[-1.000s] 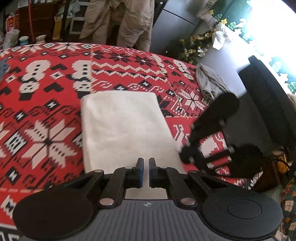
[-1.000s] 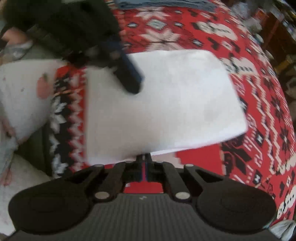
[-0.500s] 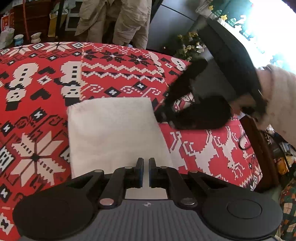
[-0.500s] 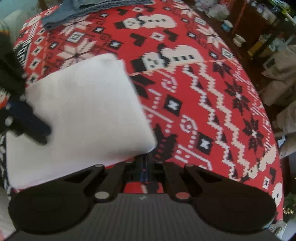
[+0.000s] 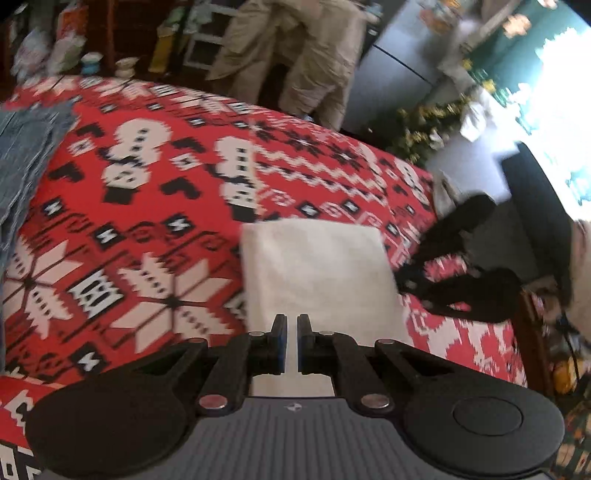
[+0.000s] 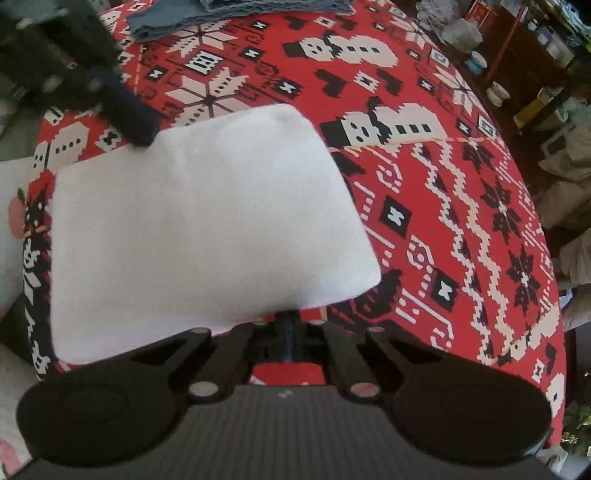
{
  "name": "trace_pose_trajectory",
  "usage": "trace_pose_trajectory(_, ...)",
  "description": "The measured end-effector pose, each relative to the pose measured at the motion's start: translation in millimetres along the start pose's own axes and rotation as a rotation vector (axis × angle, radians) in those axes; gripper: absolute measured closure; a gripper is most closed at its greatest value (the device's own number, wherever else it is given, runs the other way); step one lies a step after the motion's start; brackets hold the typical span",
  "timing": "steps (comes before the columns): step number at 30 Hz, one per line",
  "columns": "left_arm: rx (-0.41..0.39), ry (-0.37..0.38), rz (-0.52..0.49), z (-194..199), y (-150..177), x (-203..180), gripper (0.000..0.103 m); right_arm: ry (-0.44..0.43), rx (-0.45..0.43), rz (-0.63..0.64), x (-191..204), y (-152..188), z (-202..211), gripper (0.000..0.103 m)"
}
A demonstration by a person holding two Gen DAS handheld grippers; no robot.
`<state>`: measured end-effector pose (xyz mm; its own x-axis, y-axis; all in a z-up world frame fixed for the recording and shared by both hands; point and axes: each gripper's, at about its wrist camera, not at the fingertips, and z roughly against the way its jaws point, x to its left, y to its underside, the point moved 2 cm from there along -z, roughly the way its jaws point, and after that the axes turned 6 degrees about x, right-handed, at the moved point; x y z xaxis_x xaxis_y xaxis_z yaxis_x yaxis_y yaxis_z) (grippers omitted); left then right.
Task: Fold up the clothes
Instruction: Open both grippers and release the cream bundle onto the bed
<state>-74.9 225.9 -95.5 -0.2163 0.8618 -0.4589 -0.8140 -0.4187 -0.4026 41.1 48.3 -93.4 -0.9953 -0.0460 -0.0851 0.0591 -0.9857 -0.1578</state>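
A folded white cloth (image 5: pixel 317 273) (image 6: pixel 199 221) lies over the red snowman-patterned tablecloth (image 5: pixel 147 229) (image 6: pixel 443 184). My left gripper (image 5: pixel 291 332) is shut on the cloth's near edge, and white shows in the thin slit between its fingers. My right gripper (image 6: pixel 291 325) is shut at the cloth's other side, its tips hidden under the cloth's edge. In the left wrist view the right gripper (image 5: pixel 406 277) meets the cloth's right edge. In the right wrist view the left gripper (image 6: pixel 140 133) meets the cloth's far left corner.
A pile of folded blue denim (image 5: pixel 22 155) (image 6: pixel 240 11) sits at the table's far side. A person in beige trousers (image 5: pixel 295 55) stands behind the table. Cups (image 6: pixel 476 61) and shelves lie past the table's rim. A dark chair (image 5: pixel 535 206) stands at the right.
Both grippers have carried the white cloth across the table. The blue pile has come into the left wrist view's left edge. The cloth stays at both grippers' tips.
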Motion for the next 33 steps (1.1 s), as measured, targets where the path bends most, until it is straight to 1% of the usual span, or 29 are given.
trace_pose_trajectory(1,-0.007,0.017,0.024,-0.5,-2.1,5.1,0.095,0.003,-0.017,-0.026,-1.7,2.1,1.4,0.101)
trace_pose_trajectory(2,-0.014,0.037,0.048,-1.3,-4.4,9.6,0.084,0.005,-0.037,-0.062,-5.3,3.9,1.6,0.101)
trace_pose_trajectory(3,-0.022,0.057,0.071,-2.0,-6.6,14.1,0.071,0.005,-0.060,-0.106,-8.2,8.0,4.2,0.100)
trace_pose_trajectory(4,-0.027,0.072,0.079,-3.8,-9.0,15.1,0.067,0.004,-0.085,-0.158,-10.6,14.2,9.0,0.098)
trace_pose_trajectory(6,-0.033,0.098,0.081,-8.2,-14.0,14.5,0.065,-0.002,-0.136,-0.265,-14.4,26.8,17.8,0.097)
trace_pose_trajectory(9,-0.045,0.062,0.062,-20.4,-23.3,13.5,0.062,-0.034,-0.219,-0.420,-15.4,43.9,21.4,0.083)
trace_pose_trajectory(10,-0.045,0.047,0.063,-25.0,-25.9,14.7,0.063,-0.041,-0.248,-0.462,-15.3,47.0,18.3,0.082)
trace_pose_trajectory(11,-0.047,0.041,0.066,-30.1,-28.8,16.5,0.068,-0.048,-0.275,-0.503,-14.0,51.1,17.6,0.082)
trace_pose_trajectory(13,-0.059,0.016,0.069,-37.3,-33.8,19.7,0.080,-0.040,-0.323,-0.574,-10.6,56.4,16.0,0.081)
trace_pose_trajectory(14,-0.072,-0.001,0.061,-39.9,-36.6,20.3,0.091,-0.032,-0.347,-0.599,-8.4,57.6,14.6,0.081)
trace_pose_trajectory(17,-0.103,0.000,0.036,-41.1,-40.8,19.0,0.096,-0.009,-0.417,-0.658,-1.8,56.4,9.8,0.081)
trace_pose_trajectory(20,-0.126,-0.016,-0.008,-40.6,-39.6,15.6,0.096,0.042,-0.449,-0.710,1.7,52.9,7.6,0.080)
trace_pose_trajectory(22,-0.129,-0.015,0.006,-39.9,-37.7,18.9,0.093,0.068,-0.479,-0.735,5.5,49.7,12.2,0.080)
trace_pose_trajectory(23,-0.129,-0.014,0.024,-39.3,-36.8,22.4,0.084,0.076,-0.494,-0.741,8.0,47.2,14.8,0.080)
trace_pose_trajectory(24,-0.133,-0.005,0.044,-37.4,-35.2,26.7,0.078,0.086,-0.507,-0.742,11.1,44.3,17.7,0.080)
trace_pose_trajectory(25,-0.138,0.006,0.064,-35.1,-33.4,31.3,0.075,0.098,-0.517,-0.736,15.6,39.7,20.6,0.080)
trace_pose_trajectory(29,-0.161,0.069,0.123,-20.8,-20.3,46.7,0.075,0.115,-0.527,-0.692,37.1,18.1,23.5,0.079)
trace_pose_trajectory(30,-0.167,0.082,0.136,-18.7,-16.3,50.8,0.088,0.123,-0.520,-0.681,42.2,12.9,22.0,0.079)
trace_pose_trajectory(31,-0.173,0.093,0.149,-17.4,-12.6,55.1,0.099,0.132,-0.511,-0.671,47.1,7.6,19.5,0.080)
trace_pose_trajectory(32,-0.179,0.105,0.163,-16.1,-8.8,59.4,0.103,0.134,-0.504,-0.670,51.1,2.9,16.7,0.080)
trace_pose_trajectory(33,-0.181,0.117,0.193,-17.5,-6.7,64.8,0.103,0.127,-0.500,-0.677,54.1,-1.2,13.7,0.080)
